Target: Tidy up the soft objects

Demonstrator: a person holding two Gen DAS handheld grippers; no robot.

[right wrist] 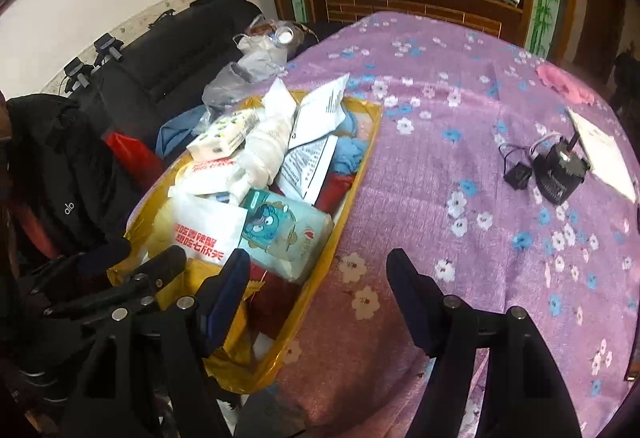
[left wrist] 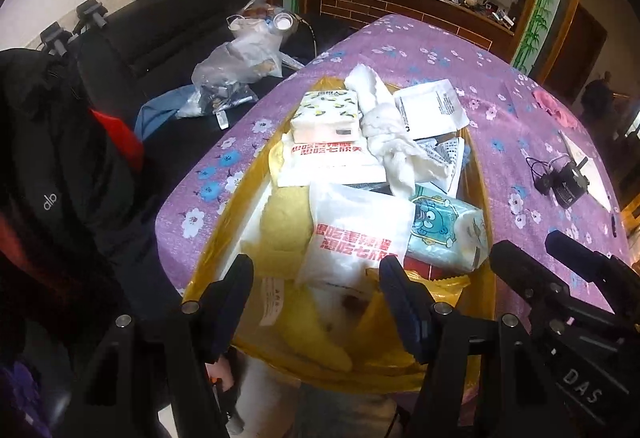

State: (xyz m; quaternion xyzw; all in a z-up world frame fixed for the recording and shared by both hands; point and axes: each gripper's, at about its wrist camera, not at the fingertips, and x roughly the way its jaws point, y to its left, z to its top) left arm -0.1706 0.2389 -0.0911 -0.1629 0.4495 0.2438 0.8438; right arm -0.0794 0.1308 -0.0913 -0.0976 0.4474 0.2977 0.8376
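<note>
Under the left claw, released, yellow bin's contents blurred, right claw released.

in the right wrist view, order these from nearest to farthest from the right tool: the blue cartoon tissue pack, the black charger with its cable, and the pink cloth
From the right tool:
1. Blue cartoon tissue pack, just left, in the yellow bin.
2. Black charger, right side, mid-table.
3. Pink cloth, far right, near the table's back edge.

Glossy yellow plastic bin, matt fuzzy purple floral tablecloth, crinkled white cloth, shiny plastic-wrapped tissue pack.
</note>
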